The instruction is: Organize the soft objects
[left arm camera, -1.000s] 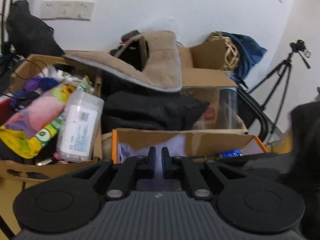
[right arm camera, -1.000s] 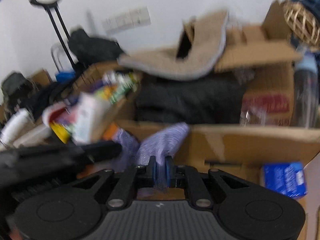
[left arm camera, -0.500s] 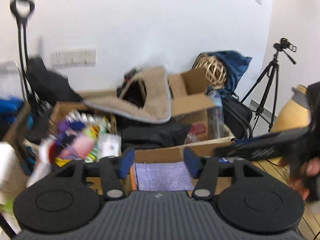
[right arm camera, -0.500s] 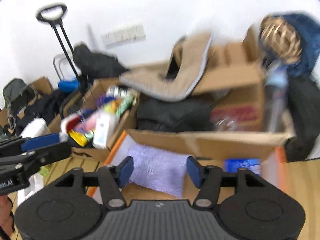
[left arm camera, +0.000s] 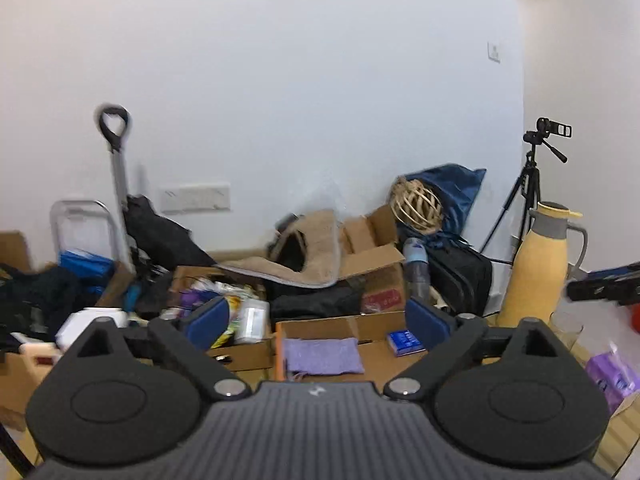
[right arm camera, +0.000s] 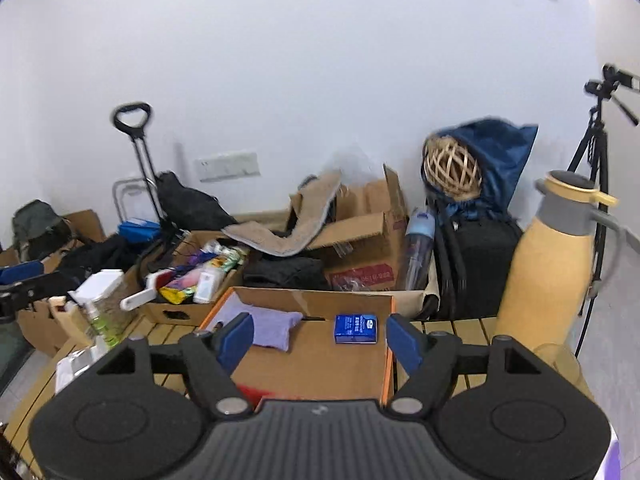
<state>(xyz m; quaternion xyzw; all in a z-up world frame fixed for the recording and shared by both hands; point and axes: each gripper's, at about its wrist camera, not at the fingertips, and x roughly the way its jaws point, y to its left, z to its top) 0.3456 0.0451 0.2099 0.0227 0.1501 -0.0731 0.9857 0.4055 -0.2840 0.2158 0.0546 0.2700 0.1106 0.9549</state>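
My left gripper (left arm camera: 316, 322): jaws opening, already spread wide, nothing between the blue pads (left arm camera: 208, 320). My right gripper (right arm camera: 318, 338): jaws opening too, at a moderate spread, and they grip nothing.

Purple cloth (left arm camera: 322, 356): lies folded flat in the shallow cardboard box (left arm camera: 372, 354) with the orange edge, ahead of and below my left jaws, clear of both pads. From the right wrist the same purple cloth (right arm camera: 268, 326) sits just beyond my left-hand pad, in the box's far left corner; no contact.

Small blue packet (right arm camera: 355, 329): on the box floor beside the cloth, apart from it, ahead of my right jaws and toward the right-hand pad.

Beyond the box, straight ahead: black folded fabric (right arm camera: 286, 274), then a tan fleecy mat (right arm camera: 280, 236) draped over an open carton (right arm camera: 360, 236). Ahead to the left: a carton of mixed packets and bottles (right arm camera: 192, 280). Ahead to the right: a clear bottle with a blue cap (right arm camera: 418, 248), a woven rattan ball (right arm camera: 452, 170) against a dark blue bag (right arm camera: 502, 160), a black case (right arm camera: 476, 264), and a tall yellow jug (right arm camera: 548, 256) with a grey collar. A tripod (left arm camera: 532, 184) stands at the far right by the wall.

My other gripper shows blurred at each view's edge.
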